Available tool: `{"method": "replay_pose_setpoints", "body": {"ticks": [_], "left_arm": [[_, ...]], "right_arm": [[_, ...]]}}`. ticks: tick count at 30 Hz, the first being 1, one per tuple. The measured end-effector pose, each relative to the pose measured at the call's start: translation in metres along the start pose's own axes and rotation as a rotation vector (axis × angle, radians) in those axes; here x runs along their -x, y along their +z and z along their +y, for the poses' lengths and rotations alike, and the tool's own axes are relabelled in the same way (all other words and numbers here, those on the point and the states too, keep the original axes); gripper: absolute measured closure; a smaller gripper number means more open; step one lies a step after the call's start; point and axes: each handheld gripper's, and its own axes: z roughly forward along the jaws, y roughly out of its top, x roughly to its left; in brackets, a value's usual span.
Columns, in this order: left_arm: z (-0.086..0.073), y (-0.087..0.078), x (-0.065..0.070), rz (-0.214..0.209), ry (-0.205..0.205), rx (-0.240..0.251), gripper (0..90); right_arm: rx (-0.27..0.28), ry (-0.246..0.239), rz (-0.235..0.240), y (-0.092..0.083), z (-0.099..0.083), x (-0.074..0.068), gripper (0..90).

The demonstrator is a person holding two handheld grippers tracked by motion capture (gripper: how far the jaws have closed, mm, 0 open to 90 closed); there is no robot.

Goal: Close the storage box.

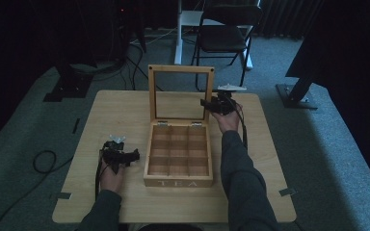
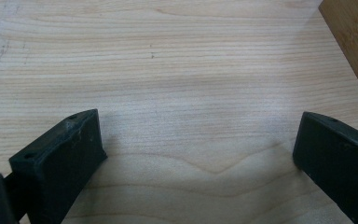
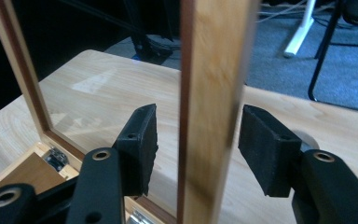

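Left tool [image 1: 134, 156]: held in the person's left hand [image 1: 111, 177] low over the tabletop [image 1: 125, 106], just left of the tea box [image 1: 178, 156]. In the left gripper view its jaws stand wide apart with bare wood grain between them, gripping nothing. A corner of the box side [image 2: 354, 42] shows at the upper right of that view, apart from the jaws.

Left margin: bare tabletop runs from the left tool out to the left edge and up to the far left corner. The near edge lies just behind the person's left hand.

Tea box: sits near the middle of the tabletop, slightly toward the near edge, its front marked TEA. The divided compartments [image 1: 178, 149] look empty. Bare tabletop lies on every side of the box.

Lid [image 1: 180, 94]: stands upright on hinges [image 1: 162, 123] at the back of the box, a wooden frame around a clear pane.

Right tool [image 1: 205, 103]: held in the person's right hand [image 1: 227, 118] at the lid's right edge, above the tabletop. In the right gripper view the lid's frame edge [image 3: 212, 112] stands upright between the two jaws, with a gap visible on each side; the jaws are part open and straddle the frame without clamping it.

Right margin: bare tabletop stretches from the box and the right forearm to the right edge. Beyond the far edge stands a chair [image 1: 226, 33] on the carpet [image 1: 342, 144].
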Motion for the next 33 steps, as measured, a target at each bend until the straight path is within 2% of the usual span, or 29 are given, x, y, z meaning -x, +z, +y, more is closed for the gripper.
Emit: {"method": "replay_pose_setpoints", "body": {"ticks": [4,9,12,17,23,24,33], "left_arm": [[0.0,0.0,0.0,0.0,0.0,0.0,1.6],[0.0,0.0,0.0,0.0,0.0,0.0,1.6],[0.0,0.0,0.0,0.0,0.0,0.0,1.6],[0.0,0.0,0.0,0.0,0.0,0.0,1.6],[0.0,0.0,0.0,0.0,0.0,0.0,1.6],[0.0,0.0,0.0,0.0,-0.001,0.0,1.6],[0.0,0.0,0.0,0.0,0.0,-0.001,1.6]], "right_arm": [[0.001,-0.028,0.021,0.001,0.007,-0.003,46.9],[0.013,-0.012,0.033,0.001,0.009,-0.001,48.8],[0.011,-0.02,0.007,0.002,0.01,0.0,47.5],[0.03,-0.002,0.045,0.003,0.013,0.003,47.2],[0.021,-0.023,0.054,0.006,0.017,-0.001,45.0],[0.027,-0.001,0.066,0.005,0.017,0.0,46.6],[0.022,-0.001,0.049,-0.001,0.018,-0.005,46.8]]}}
